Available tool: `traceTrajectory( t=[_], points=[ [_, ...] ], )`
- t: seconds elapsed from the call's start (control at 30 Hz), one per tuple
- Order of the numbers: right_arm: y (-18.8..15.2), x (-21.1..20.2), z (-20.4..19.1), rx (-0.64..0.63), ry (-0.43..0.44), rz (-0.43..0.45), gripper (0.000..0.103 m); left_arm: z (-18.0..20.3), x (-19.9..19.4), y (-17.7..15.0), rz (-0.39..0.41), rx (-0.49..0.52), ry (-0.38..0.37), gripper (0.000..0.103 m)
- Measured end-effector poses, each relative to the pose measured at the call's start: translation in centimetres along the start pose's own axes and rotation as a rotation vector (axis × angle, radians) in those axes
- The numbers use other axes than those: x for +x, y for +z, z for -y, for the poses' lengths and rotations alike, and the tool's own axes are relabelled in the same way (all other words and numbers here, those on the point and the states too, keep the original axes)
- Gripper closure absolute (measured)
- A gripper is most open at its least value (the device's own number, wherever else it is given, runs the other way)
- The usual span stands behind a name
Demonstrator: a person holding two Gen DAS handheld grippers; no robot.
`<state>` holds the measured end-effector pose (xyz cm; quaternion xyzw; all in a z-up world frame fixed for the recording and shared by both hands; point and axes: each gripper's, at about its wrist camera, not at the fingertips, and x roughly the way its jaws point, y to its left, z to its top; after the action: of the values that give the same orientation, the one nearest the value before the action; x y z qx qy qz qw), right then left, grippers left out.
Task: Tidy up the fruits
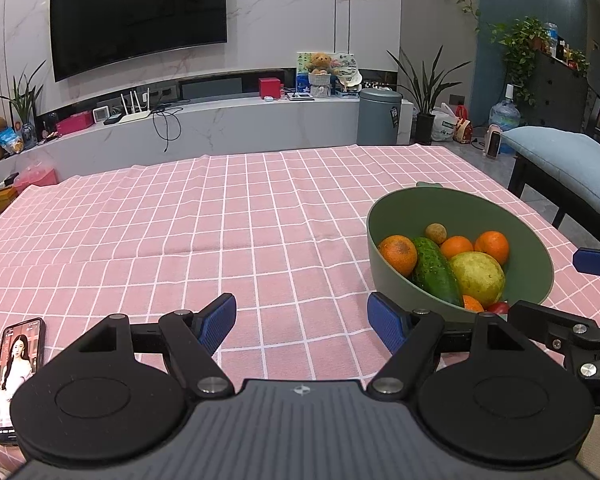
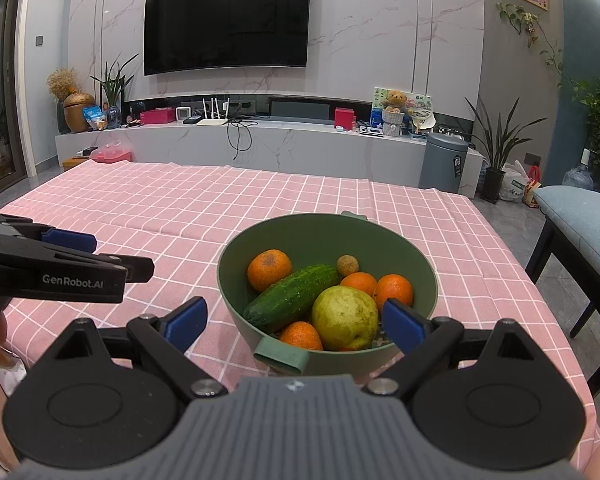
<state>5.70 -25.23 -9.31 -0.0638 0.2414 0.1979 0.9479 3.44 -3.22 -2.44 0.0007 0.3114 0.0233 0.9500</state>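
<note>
Both of our grippers are hovering low over the near edge of the table (image 1: 260, 208), the left gripper (image 1: 302, 320) with its jaws spread wide over bare pink checked cloth, the right gripper (image 2: 294, 320) with its jaws just as wide at the near rim of the green bowl (image 2: 420, 248), gripping nothing. We are seeing the fruit sitting inside that bowl: oranges (image 2: 269, 270), a cucumber (image 2: 292, 296), a yellow-green pear (image 2: 345, 317). A phone (image 1: 18, 376) is lying at the near left.
</note>
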Motion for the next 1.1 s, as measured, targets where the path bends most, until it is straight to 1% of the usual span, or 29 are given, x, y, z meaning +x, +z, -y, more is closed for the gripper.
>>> traceTrajectory(
  t=[1.1],
  points=[
    [0.01,-0.01,0.08,-0.001,0.000,-0.001,0.013,-0.28,0.03,-0.31,-0.014,-0.002,0.006,0.015]
  ],
)
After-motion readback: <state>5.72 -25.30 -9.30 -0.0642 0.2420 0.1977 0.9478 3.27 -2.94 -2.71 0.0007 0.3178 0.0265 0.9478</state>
